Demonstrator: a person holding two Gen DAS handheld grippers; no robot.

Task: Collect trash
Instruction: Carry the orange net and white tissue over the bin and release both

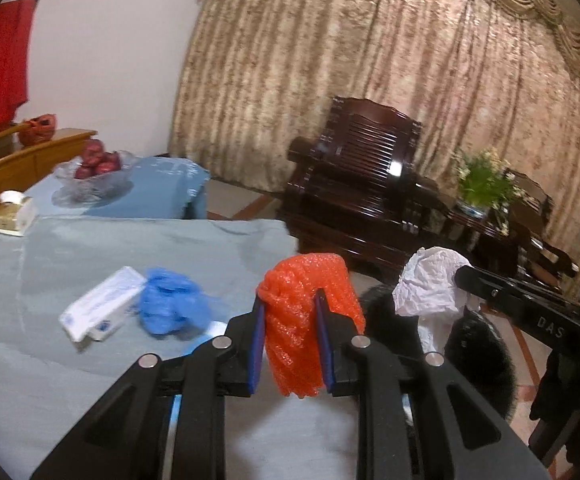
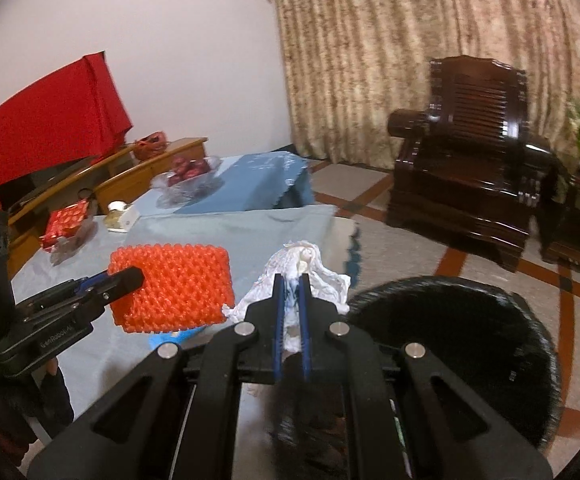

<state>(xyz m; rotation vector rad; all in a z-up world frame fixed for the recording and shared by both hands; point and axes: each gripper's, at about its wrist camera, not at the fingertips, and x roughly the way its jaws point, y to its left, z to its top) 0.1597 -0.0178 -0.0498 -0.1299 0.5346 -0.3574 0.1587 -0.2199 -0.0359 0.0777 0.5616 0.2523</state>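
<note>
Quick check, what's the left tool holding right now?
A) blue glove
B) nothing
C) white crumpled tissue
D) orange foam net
D: the left tool is clamped on the orange foam net, while the white crumpled tissue sits in the right tool and the blue glove lies on the table.

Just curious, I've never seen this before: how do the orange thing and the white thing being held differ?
The orange foam net is bright, stiff-looking and meshed; the white tissue is pale, crumpled and limp. The net is the bulkier, so the left hand-held gripper stands wider than the right hand-held gripper pinching the tissue. Both are clamped and held up off the table.
</note>
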